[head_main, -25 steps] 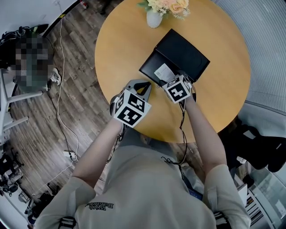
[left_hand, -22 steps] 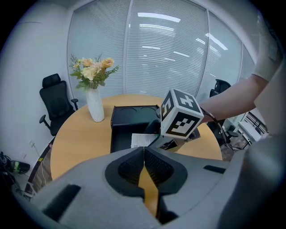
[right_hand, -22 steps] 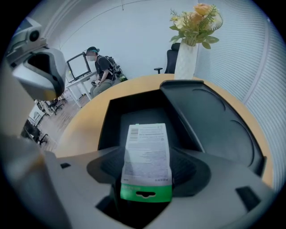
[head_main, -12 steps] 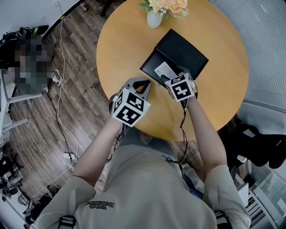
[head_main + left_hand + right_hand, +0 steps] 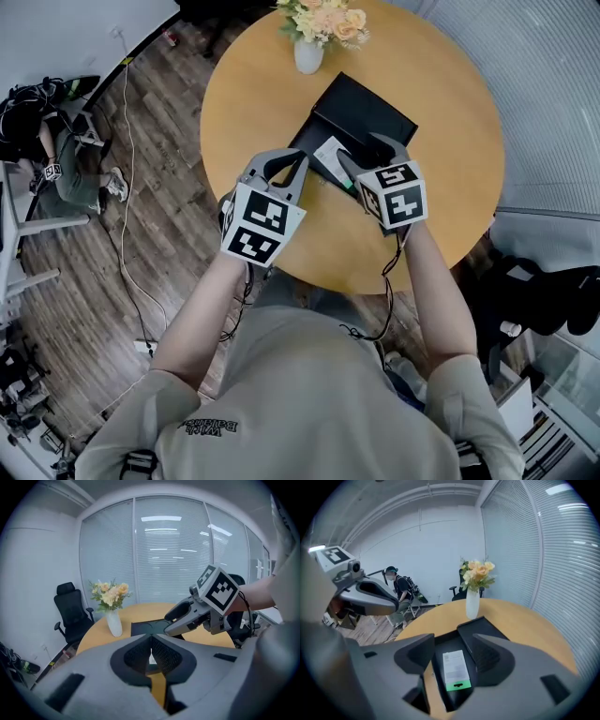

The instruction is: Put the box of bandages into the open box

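The white bandage box (image 5: 330, 152) with its green end (image 5: 454, 670) lies flat inside the open black box (image 5: 367, 114), low in the right gripper view. My right gripper (image 5: 359, 150) hangs above it; its jaws (image 5: 453, 640) are wide apart and closing, with nothing between the pads. My left gripper (image 5: 298, 159) hovers beside the black box's left edge, its pads (image 5: 151, 641) together on nothing. In the left gripper view the right gripper (image 5: 187, 616) shows over the black box (image 5: 149, 629).
A white vase of flowers (image 5: 307, 54) stands at the far edge of the round wooden table (image 5: 450, 141), just beyond the black box. A black office chair (image 5: 70, 616) is behind the table. A person (image 5: 393, 581) sits on the far side of the wood floor.
Both grippers have risen and drawn back from the black box toward me. The bandage box stays lying inside it, uncovered by the right gripper.
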### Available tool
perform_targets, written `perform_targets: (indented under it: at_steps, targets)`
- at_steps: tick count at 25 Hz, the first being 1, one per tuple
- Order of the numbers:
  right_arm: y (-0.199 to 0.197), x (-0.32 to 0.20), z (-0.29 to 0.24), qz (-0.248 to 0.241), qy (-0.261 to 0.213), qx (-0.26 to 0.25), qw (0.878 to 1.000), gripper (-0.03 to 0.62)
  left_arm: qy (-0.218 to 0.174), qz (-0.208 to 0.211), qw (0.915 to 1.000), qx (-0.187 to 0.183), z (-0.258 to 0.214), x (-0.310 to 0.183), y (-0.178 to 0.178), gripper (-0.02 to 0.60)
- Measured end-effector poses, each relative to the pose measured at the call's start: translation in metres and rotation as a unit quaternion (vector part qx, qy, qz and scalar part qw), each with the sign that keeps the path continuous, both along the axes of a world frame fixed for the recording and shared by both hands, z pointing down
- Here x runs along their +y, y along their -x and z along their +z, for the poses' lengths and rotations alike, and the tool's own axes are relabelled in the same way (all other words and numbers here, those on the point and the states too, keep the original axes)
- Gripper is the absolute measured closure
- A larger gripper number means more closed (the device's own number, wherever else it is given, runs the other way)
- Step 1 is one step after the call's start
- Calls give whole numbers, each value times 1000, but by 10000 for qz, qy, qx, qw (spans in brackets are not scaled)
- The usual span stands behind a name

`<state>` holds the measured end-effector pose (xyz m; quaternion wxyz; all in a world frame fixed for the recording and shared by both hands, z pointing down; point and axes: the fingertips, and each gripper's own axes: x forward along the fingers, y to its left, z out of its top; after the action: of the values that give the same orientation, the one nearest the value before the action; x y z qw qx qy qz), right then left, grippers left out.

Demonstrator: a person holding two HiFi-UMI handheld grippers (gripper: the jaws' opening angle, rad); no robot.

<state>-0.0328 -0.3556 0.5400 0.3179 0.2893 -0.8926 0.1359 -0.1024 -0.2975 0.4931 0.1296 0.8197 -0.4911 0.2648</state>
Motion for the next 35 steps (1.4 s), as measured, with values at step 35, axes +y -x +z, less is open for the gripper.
perform_targets:
  at_steps: [35]
  targets:
    - [-118,145,-317,1200,-2423,-2481,9302,556,-2509,974,9627,261,-252,96,-69,557]
